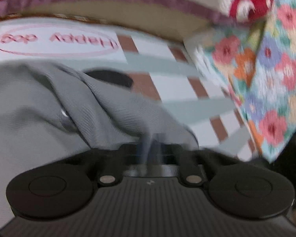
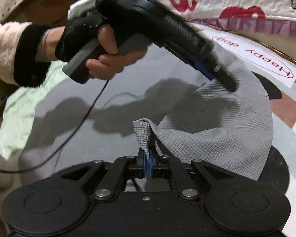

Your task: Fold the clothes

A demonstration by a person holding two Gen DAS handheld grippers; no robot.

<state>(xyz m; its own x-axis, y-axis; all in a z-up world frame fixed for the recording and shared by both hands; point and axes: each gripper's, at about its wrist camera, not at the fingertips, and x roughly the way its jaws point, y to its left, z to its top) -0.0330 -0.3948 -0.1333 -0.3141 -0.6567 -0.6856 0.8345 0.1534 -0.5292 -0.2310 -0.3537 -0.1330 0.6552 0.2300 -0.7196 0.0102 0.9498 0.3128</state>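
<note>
**Between both claws, a grey garment stretched**

Ahead of the right claw (image 2: 147, 159), clenched on a corner, the grey waffle-knit garment (image 2: 223, 130) runs lengthwise up to the left claw (image 2: 228, 81), which pinches its far edge above the table (image 2: 286, 108).

**What I can't make out**

My left wrist view is smeared all over. My left gripper (image 1: 148, 148) has its fingertips buried in the grey cloth (image 1: 49, 108), so I can't see them there. A shiny round thing (image 1: 66, 118) in a fold is too blurred to name. The flowered blanket (image 1: 266, 69) runs off the right edge. In my right wrist view, the cloth hides the left gripper's tip (image 2: 227, 81), and my sleeve (image 2: 7, 47) is cut off at the left edge.
</note>
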